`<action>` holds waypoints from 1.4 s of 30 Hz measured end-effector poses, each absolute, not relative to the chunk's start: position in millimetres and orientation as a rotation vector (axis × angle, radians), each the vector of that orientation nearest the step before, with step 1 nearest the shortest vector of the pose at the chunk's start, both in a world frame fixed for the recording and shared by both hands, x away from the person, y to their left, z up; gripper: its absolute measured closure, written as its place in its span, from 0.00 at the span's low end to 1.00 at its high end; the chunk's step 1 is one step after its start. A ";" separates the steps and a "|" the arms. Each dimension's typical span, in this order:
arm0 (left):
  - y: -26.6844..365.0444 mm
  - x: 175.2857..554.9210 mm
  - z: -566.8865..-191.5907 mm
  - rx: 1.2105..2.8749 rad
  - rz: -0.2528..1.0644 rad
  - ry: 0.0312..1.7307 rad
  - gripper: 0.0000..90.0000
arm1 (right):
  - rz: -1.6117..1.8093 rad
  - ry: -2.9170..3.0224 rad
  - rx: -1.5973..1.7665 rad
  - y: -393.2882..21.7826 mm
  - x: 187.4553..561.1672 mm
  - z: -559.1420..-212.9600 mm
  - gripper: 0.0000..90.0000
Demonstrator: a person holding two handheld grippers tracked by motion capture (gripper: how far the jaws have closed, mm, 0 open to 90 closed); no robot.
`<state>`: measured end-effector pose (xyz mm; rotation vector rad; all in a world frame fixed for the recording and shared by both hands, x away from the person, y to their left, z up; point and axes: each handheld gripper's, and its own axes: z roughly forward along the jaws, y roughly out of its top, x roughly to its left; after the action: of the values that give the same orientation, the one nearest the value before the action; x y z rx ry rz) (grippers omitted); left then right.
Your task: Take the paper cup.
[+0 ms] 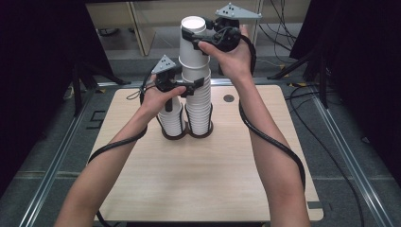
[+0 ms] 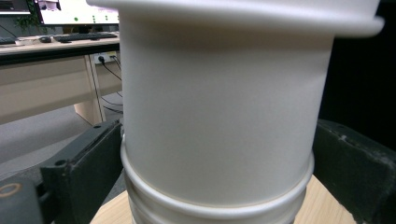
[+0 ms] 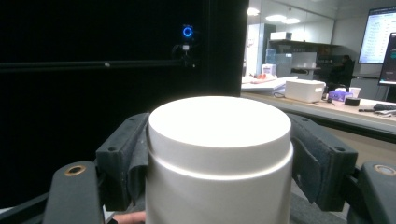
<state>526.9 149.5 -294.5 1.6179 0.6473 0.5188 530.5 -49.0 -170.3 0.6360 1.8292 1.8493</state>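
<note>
- Fingers of the right gripper [image 1: 202,39] clamp the top paper cup [image 1: 194,45], one on each side near its upturned base [image 3: 219,126].
- Fingers of the left gripper [image 1: 193,89] press both sides of the tall stack of white paper cups [image 1: 198,106] lower down.
- That cup sits upside down at the top of the tall stack, raised well above the wooden surface [image 1: 203,170].
- Both stacks stand in a dark two-ring holder [image 1: 187,135]; the shorter stack [image 1: 172,118] is just beside the tall one.

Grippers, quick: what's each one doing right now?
Left gripper: closed on the tall cup stack.
Right gripper: closed on the top cup.
</note>
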 end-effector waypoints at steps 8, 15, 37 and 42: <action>149.5 527.0 -294.5 1.621 0.521 0.645 0.05 | 1.871 1.814 0.639 -48.2 529.3 -162.4 0.31; 149.5 527.1 -294.3 1.622 0.521 0.644 0.05 | 1.889 1.790 0.628 -47.7 528.2 -158.1 0.31; 148.9 527.5 -294.0 1.621 0.523 0.639 0.05 | 1.915 1.737 0.596 -51.7 523.1 -135.7 0.31; 148.3 527.0 -294.2 1.615 0.515 0.652 0.05 | 1.930 1.720 0.587 -51.8 521.7 -130.7 0.31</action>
<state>527.0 148.3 -294.2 1.6147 0.6521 0.5152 521.7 -51.8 -130.7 0.5872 1.7201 1.9299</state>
